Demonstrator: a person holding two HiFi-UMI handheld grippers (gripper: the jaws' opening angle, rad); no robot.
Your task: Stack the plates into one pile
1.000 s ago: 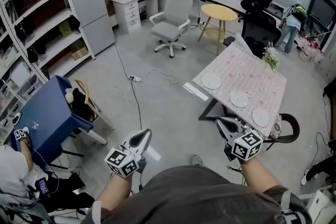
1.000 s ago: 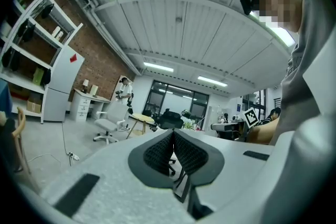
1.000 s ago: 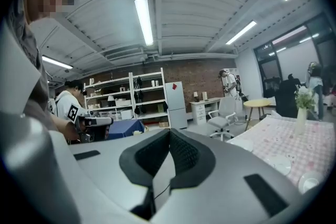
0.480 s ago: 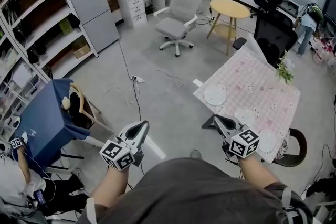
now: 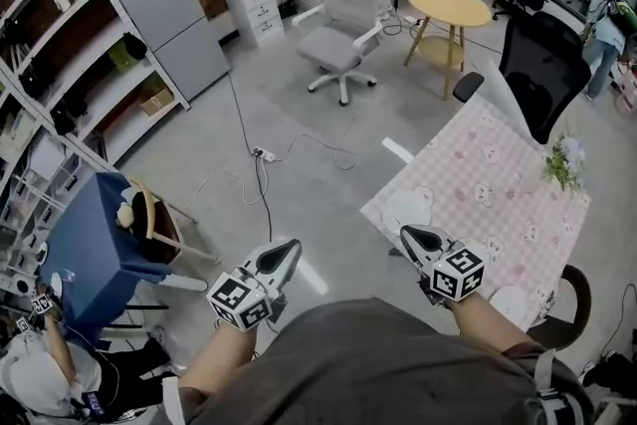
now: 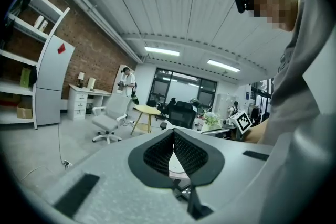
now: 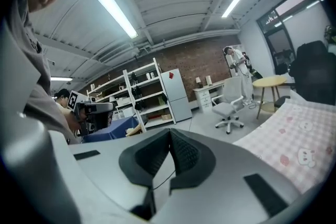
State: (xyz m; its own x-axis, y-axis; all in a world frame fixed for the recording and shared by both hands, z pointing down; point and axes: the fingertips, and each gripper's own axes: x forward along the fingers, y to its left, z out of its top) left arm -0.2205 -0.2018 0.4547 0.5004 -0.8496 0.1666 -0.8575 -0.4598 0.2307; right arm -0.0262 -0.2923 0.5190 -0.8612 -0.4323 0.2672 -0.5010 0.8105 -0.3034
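In the head view a table with a pink checked cloth [image 5: 498, 184] stands at the right. One white plate [image 5: 407, 210] lies near its closest corner, and part of another plate [image 5: 506, 303] shows at the lower right. My right gripper [image 5: 410, 235] is shut and empty, its tip at the table's near edge just short of the first plate. It hides the cloth behind its marker cube. My left gripper [image 5: 287, 250] is shut and empty over the bare floor, well left of the table. In the right gripper view the cloth [image 7: 302, 136] lies to the right of the closed right gripper [image 7: 169, 132].
A white office chair [image 5: 343, 33], a round yellow table [image 5: 450, 5] and a black chair [image 5: 542, 65] stand beyond the table. A blue table [image 5: 88, 244] and shelves [image 5: 70, 75] are at the left. A cable [image 5: 261, 164] crosses the floor. A small plant [image 5: 564, 162] sits on the cloth.
Both grippers have travelled forward toward the pink table, which now looks larger and nearer. The right gripper has come up to the near plate. Both stayed shut.
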